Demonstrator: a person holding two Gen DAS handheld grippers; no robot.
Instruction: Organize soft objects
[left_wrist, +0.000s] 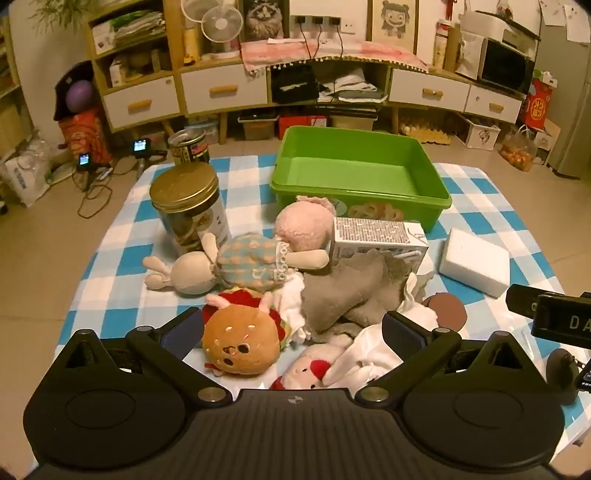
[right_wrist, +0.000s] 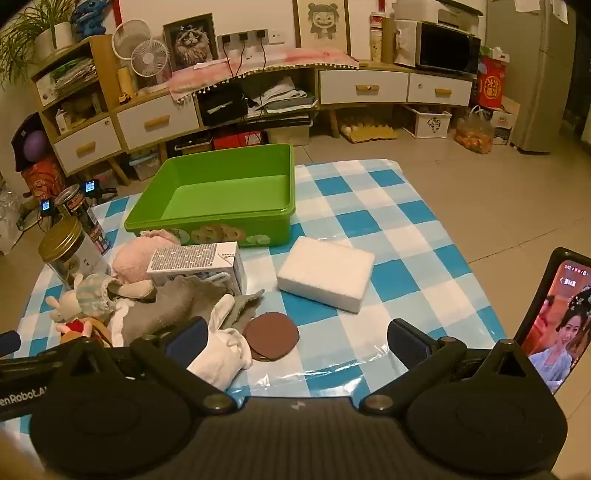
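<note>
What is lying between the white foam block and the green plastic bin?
Nothing: between the white foam block and the green plastic bin only bare blue-and-white checked tablecloth shows, most clearly in the right wrist view.

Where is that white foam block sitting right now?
The white foam block lies flat on the checkered cloth, just in front of the green bin and right of the carton; the left view shows it at the right.
</note>
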